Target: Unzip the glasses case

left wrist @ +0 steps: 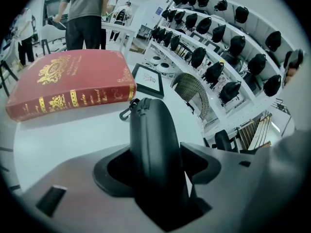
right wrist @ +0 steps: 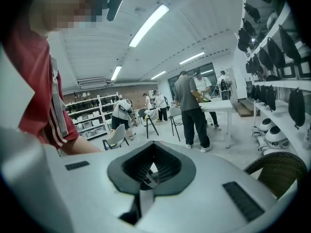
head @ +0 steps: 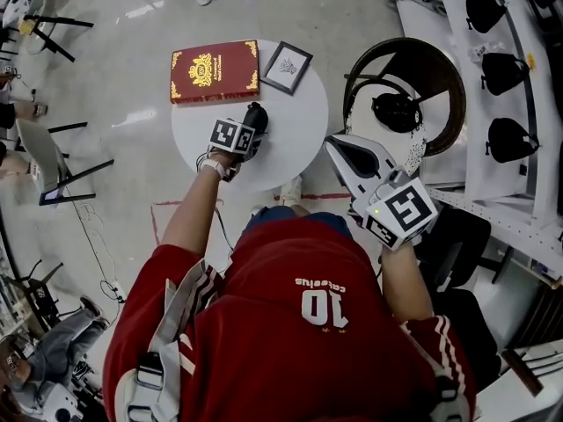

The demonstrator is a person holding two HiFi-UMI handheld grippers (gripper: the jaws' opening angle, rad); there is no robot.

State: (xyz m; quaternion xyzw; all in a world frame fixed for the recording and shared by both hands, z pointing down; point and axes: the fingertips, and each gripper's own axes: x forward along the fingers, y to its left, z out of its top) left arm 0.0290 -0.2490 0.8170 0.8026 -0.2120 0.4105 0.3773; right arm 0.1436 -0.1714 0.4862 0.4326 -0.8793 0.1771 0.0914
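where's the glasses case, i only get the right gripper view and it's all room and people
observer: The glasses case stands on edge on the round white table, between the left gripper's tongs, which sit against both its sides.
operator: is the zip open yet
observer: No, the zip seam along its top looks shut. A small loop sticks out at its far end, toward the red book.
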